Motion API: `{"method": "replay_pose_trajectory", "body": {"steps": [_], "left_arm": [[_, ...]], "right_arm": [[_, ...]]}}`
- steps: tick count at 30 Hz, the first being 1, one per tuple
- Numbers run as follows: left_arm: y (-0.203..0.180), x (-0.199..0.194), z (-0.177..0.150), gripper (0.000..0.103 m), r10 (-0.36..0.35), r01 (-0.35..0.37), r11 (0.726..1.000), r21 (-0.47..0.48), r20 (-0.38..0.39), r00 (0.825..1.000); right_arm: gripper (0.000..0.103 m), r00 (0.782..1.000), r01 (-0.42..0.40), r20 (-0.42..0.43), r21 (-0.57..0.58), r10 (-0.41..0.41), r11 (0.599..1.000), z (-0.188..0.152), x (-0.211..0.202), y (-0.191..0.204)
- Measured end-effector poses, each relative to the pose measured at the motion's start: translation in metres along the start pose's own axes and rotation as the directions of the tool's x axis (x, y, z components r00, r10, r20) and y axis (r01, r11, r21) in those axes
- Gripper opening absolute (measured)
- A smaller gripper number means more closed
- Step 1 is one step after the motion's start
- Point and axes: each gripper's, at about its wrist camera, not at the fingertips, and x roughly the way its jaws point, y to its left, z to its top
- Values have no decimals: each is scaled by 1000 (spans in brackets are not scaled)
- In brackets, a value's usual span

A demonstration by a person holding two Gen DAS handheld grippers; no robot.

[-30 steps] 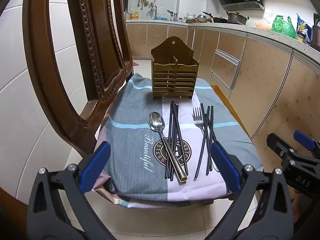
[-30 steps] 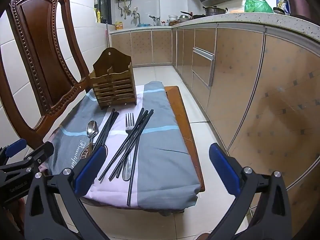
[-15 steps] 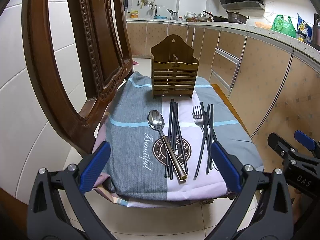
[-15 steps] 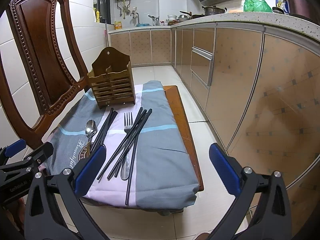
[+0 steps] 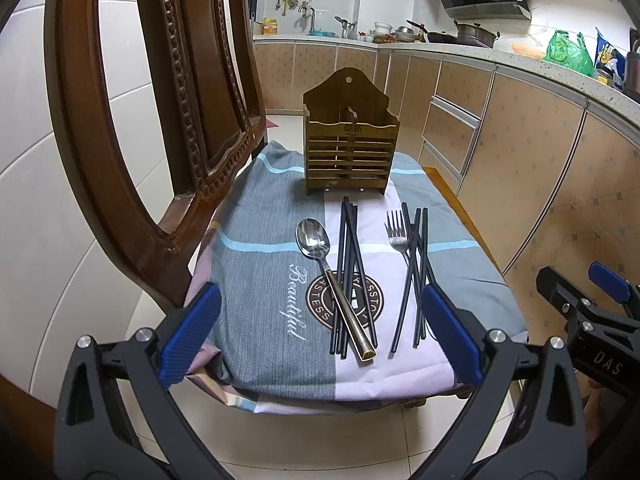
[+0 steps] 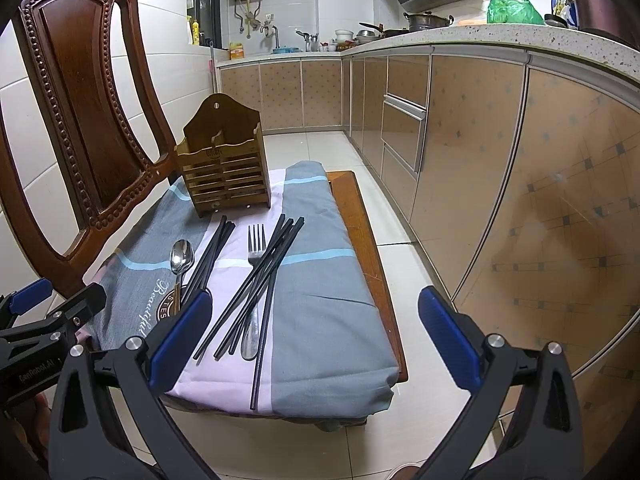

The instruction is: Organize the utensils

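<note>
Kitchen cabinets line the far side, and a cloth-covered chair seat (image 5: 260, 280) carries everything. At its back edge stands a slatted wooden utensil holder (image 5: 350, 152), upright. In front of the holder lie a steel spoon (image 5: 316, 240), a black chopstick bundle (image 5: 350, 264) just beside it, and a fork (image 5: 397, 232) crossed by more chopsticks (image 5: 416, 264), which hide its handle. The left gripper (image 5: 320, 336) and right gripper (image 6: 312, 336) hover nearer than the utensils, fingers apart, holding nothing.
</note>
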Motion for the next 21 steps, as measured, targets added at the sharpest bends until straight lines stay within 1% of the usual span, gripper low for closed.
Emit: {"method": "replay_pose_trajectory", "body": {"steps": [21], "left_arm": [[1,1,0,99,-7,7,1000,3,-12,1000]], "right_arm": [[101,1000,-10,1,5,10,1000,0,1,0]]}}
